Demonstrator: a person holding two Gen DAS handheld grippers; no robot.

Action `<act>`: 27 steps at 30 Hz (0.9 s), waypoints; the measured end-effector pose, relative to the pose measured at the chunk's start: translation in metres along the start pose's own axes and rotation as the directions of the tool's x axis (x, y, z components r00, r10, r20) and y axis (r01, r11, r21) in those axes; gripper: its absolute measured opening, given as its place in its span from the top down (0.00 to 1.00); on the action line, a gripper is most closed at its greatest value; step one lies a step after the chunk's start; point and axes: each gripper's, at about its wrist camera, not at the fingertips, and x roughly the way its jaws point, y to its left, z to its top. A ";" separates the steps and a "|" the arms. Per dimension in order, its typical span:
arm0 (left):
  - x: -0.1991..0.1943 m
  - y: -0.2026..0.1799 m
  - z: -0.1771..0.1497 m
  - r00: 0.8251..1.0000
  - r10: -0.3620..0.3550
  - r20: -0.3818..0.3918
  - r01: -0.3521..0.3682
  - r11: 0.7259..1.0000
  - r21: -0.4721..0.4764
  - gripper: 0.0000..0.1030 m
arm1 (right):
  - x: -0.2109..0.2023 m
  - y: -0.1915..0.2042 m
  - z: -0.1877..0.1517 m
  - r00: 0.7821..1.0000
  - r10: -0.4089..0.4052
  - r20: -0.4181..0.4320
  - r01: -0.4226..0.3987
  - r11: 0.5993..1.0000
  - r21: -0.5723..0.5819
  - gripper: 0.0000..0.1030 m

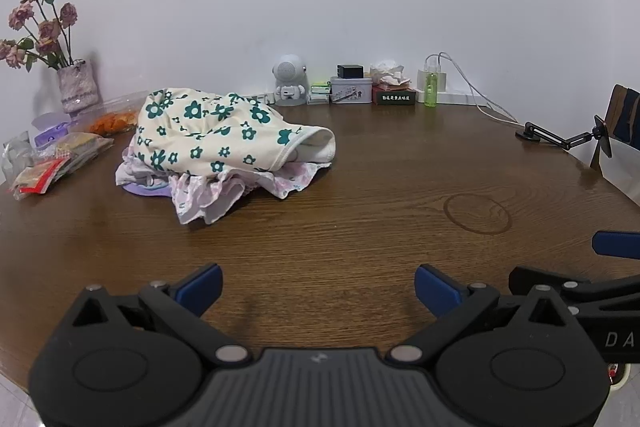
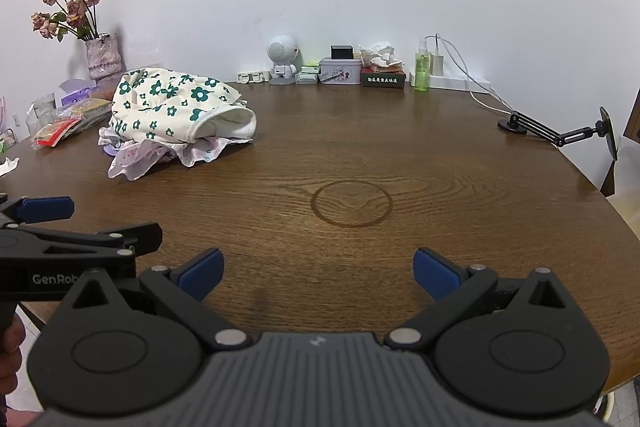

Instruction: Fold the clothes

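A heap of clothes lies on the round wooden table toward the back left. On top is a cream garment with green flowers. Under it sits a pale pink ruffled garment. My left gripper hovers near the table's front edge, well short of the heap, open with nothing between its blue pads. My right gripper is beside it on the right, also open and empty. The left gripper's black body shows at the left of the right wrist view.
A vase of dried roses and snack packets stand at the far left. Along the back wall are a small white robot figure, a tin, a green bottle and a charger cable. A black phone stand sits at the right edge.
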 end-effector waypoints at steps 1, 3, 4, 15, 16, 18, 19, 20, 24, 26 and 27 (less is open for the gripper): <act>0.000 0.000 0.000 1.000 0.000 -0.001 0.000 1.000 0.000 0.01 | 0.000 0.000 -0.001 1.000 0.000 0.000 0.000 1.000 0.000 0.00; 0.000 0.000 0.000 1.000 -0.001 -0.004 0.001 1.000 0.000 0.01 | 0.001 0.001 -0.002 1.000 0.001 -0.001 -0.001 1.000 0.001 0.00; 0.000 0.000 0.000 1.000 -0.001 -0.006 0.001 1.000 0.000 0.01 | 0.001 0.001 -0.002 1.000 0.002 -0.001 -0.002 1.000 0.002 0.00; 0.000 0.000 0.001 1.000 -0.006 0.002 0.006 1.000 -0.009 0.01 | -0.001 0.002 -0.001 1.000 0.002 -0.003 -0.002 1.000 -0.001 0.00; -0.001 0.000 0.001 1.000 -0.007 0.004 0.007 1.000 -0.009 0.01 | -0.001 0.002 0.000 1.000 0.002 -0.003 -0.002 1.000 0.000 0.00; -0.001 0.000 0.001 1.000 -0.008 0.005 0.008 1.000 -0.009 0.01 | -0.001 0.001 0.000 1.000 0.003 -0.003 -0.003 1.000 0.001 0.00; -0.001 0.000 0.001 1.000 -0.008 0.005 0.008 1.000 -0.009 0.01 | -0.001 0.001 0.000 1.000 0.003 -0.003 -0.003 1.000 0.001 0.00; -0.001 0.000 0.001 1.000 -0.008 0.005 0.008 1.000 -0.009 0.01 | -0.001 0.001 0.000 1.000 0.003 -0.004 -0.003 1.000 0.001 0.00; -0.001 0.000 0.000 1.000 -0.012 0.007 0.012 1.000 -0.008 0.01 | -0.001 0.001 0.000 1.000 0.002 0.000 -0.002 1.000 0.000 0.00; -0.001 0.000 0.000 1.000 -0.013 0.008 0.013 1.000 -0.008 0.01 | -0.001 0.001 0.000 1.000 0.003 -0.001 -0.003 1.000 0.000 0.00; -0.001 0.000 0.000 1.000 -0.013 0.008 0.013 1.000 -0.008 0.01 | -0.001 0.001 0.000 1.000 0.003 -0.001 -0.003 1.000 0.000 0.00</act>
